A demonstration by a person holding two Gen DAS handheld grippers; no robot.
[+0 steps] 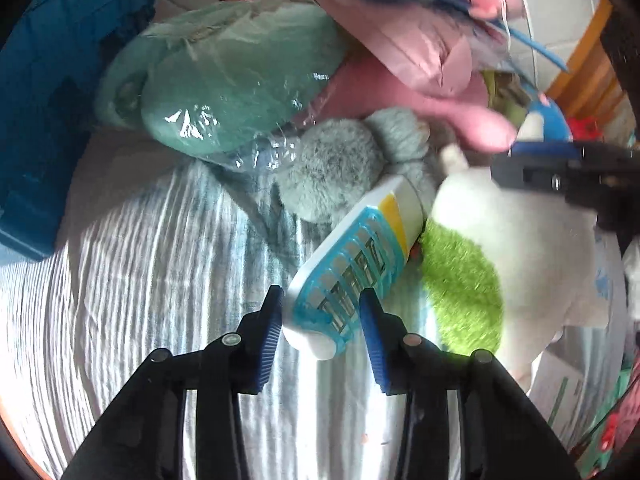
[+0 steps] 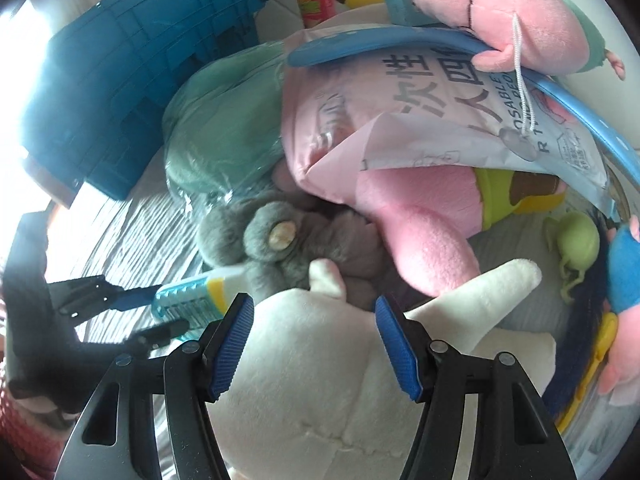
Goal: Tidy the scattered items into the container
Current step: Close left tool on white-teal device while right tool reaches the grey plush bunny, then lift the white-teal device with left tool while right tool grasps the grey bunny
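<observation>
Blue pads of our left tongs (image 1: 322,332) squeeze the white and blue box (image 1: 352,268). Our right tongs (image 2: 314,344) hug the white plush toy (image 2: 320,380).

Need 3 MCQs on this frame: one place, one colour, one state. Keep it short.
1. The blue crate lies where in the left wrist view?
A left
B right
C bottom middle

2. The grille on the white case is:
A red
B light blue
C black

3. The right claw is:
A open over bare sheet
B shut on the white plush
C out of view

Key: 1 A, crate fills the left edge. 2 B, light blue bars show between the left claw's pads. 3 B, both pads press the plush.
</observation>
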